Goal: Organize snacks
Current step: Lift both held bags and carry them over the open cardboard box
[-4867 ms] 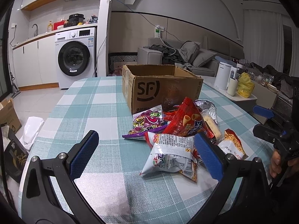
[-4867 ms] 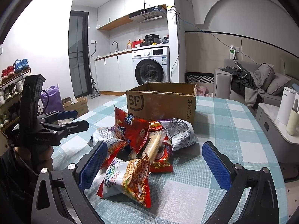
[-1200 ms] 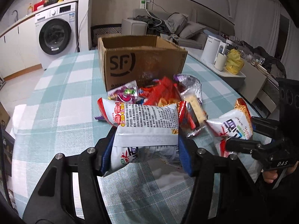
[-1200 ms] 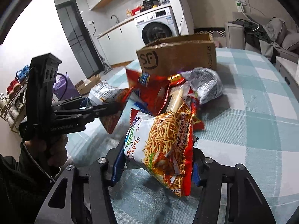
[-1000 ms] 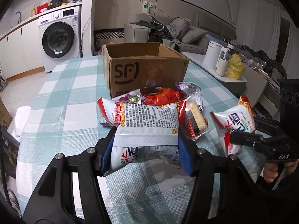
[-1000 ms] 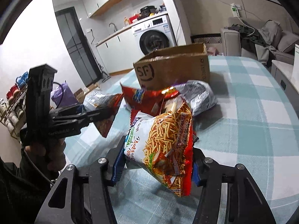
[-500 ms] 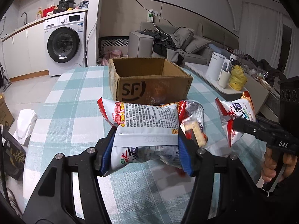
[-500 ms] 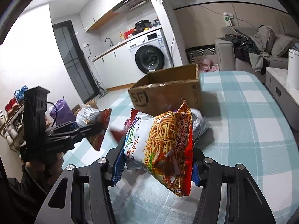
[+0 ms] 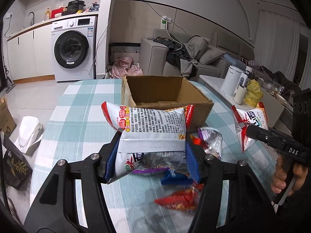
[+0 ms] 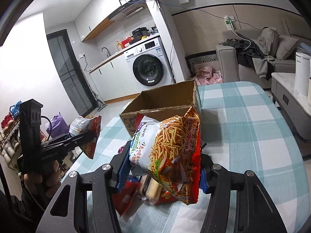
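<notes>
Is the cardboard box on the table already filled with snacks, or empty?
Empty, as far as visible: the open cardboard box shows only bare walls and floor. Both held snack bags remain outside.

2 snack bags (image 9: 151, 124) (image 10: 167, 149) held aloft.

The cardboard box (image 9: 167, 95) front is mostly blocked by the held white snack bag (image 9: 151, 128); the loose snack pile (image 9: 180, 196) underneath is blurred, so labels can't be read.
</notes>
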A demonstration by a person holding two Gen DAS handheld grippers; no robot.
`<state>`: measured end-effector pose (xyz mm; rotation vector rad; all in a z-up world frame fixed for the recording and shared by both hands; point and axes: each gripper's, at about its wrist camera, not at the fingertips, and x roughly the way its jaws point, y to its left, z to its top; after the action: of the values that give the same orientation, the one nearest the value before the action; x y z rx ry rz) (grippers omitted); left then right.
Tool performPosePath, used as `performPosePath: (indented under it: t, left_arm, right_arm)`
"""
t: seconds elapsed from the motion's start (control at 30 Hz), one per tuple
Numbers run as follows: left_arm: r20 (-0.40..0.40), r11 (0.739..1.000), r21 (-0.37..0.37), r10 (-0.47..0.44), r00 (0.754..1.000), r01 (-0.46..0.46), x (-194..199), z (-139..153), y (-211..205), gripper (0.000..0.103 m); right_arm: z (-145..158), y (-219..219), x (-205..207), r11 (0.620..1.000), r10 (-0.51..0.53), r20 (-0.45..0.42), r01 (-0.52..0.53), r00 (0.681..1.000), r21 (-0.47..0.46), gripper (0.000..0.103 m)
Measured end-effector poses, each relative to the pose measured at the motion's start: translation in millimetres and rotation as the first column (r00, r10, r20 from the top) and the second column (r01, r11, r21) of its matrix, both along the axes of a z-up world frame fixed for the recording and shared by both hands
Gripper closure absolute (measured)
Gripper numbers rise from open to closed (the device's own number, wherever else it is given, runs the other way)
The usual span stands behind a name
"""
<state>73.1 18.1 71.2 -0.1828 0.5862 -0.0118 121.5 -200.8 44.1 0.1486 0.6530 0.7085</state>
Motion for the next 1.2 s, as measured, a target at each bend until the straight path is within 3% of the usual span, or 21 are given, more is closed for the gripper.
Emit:
performPosePath:
  t: [0.5,1.2]
  left_arm:
    - [0.013,1.0,0.002,0.007,1.0,-0.007,70.3,5.2,10.7,0.046]
    - [0.016,1.0,0.028,-0.003,1.0,0.003,125.3,1.3,10.9,0.046]
  right_arm:
    - [23.8,24.0,50.1,1.0,0.005,0.031,-0.005,1.0,-0.007,0.046]
    - [33.5,54.5,100.4,1.0,0.017,0.01,-0.017,1.0,0.01,0.046]
